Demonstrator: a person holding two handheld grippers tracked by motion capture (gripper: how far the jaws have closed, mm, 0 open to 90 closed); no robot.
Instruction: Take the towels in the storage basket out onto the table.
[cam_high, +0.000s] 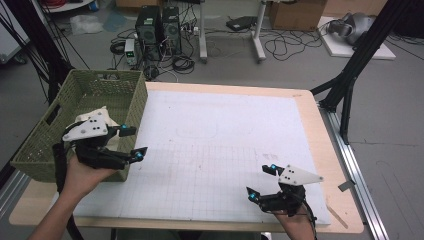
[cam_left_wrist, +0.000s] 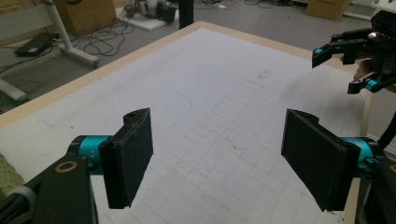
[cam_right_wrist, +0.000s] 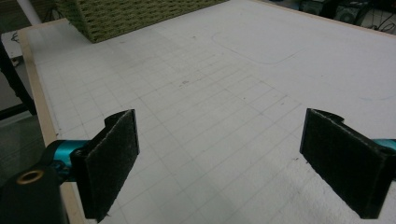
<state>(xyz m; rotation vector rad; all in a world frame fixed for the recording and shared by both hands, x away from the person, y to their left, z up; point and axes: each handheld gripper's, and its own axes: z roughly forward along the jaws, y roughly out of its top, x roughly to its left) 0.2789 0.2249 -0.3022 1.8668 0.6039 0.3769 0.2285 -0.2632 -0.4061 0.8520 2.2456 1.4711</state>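
Note:
My left gripper (cam_high: 133, 143) is held open in front of a green woven basket (cam_high: 80, 95) at the table's left edge, with nothing between its jaws. In the left gripper view its gripper (cam_left_wrist: 219, 158) spans bare gridded mat (cam_left_wrist: 224, 102), and the right gripper (cam_left_wrist: 355, 65) shows far off, also open. My right gripper (cam_high: 261, 181) hovers open near the front right of the white mat (cam_high: 225, 135). In the right gripper view its gripper (cam_right_wrist: 219, 163) holds nothing, and the basket (cam_right_wrist: 130, 14) stands at the far end. Something pale (cam_high: 102, 114) lies in the basket, partly hidden.
The wooden table edge (cam_high: 320, 130) frames the mat. Black frame legs (cam_high: 350, 75) stand to the right of the table. Computer towers (cam_high: 157, 30), cables and cardboard boxes (cam_high: 295, 15) are on the floor behind.

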